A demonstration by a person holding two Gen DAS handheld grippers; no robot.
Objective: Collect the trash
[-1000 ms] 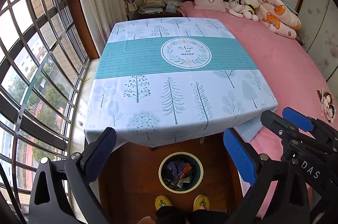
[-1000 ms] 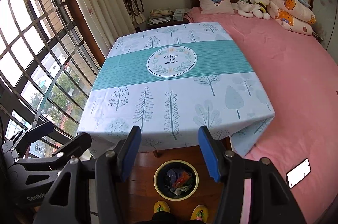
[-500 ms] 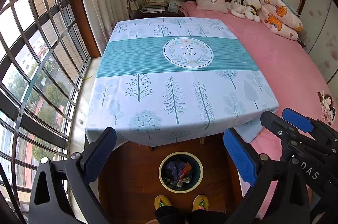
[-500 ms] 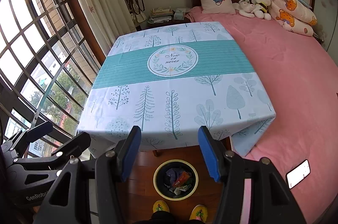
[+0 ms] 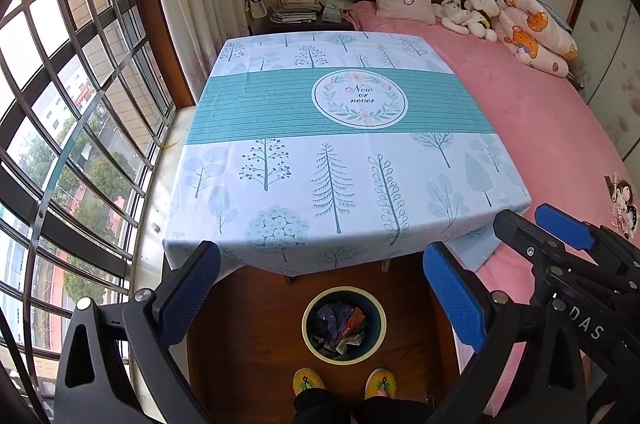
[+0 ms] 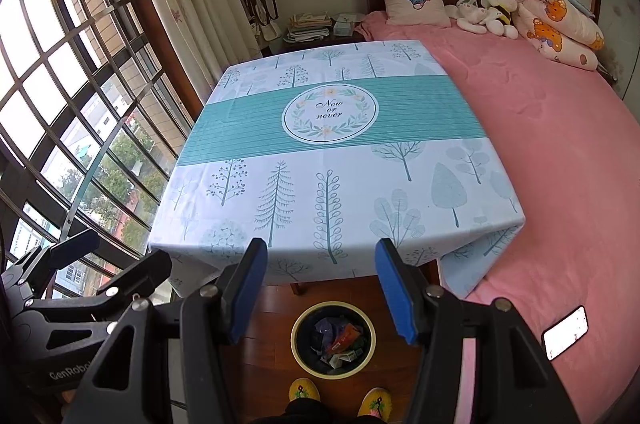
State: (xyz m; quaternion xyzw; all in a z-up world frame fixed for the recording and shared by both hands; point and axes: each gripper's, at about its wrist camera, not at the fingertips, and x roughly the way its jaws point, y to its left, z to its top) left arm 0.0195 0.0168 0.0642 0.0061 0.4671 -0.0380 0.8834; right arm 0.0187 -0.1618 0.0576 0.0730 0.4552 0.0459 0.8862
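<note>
A round bin (image 5: 344, 330) (image 6: 333, 338) stands on the wooden floor in front of the table, holding crumpled wrappers and bits of paper. My left gripper (image 5: 320, 288) hangs open above it, its blue pads wide apart with nothing between them. My right gripper (image 6: 320, 286) is open too, above the bin and the table's near edge, and empty. In the left wrist view the right gripper (image 5: 560, 228) shows at the right edge. In the right wrist view the left gripper (image 6: 80, 264) shows at the lower left. The table (image 5: 340, 163) (image 6: 328, 175) wears a white and teal tree-print cloth with nothing lying on it.
A pink bed (image 5: 540, 127) (image 6: 560, 143) adjoins the table's right side, with a pillow and soft toys (image 6: 488, 11) at its head and a phone (image 6: 565, 332) near its edge. Barred windows (image 5: 60, 103) line the left. A person's yellow slippers (image 5: 344, 382) stand behind the bin.
</note>
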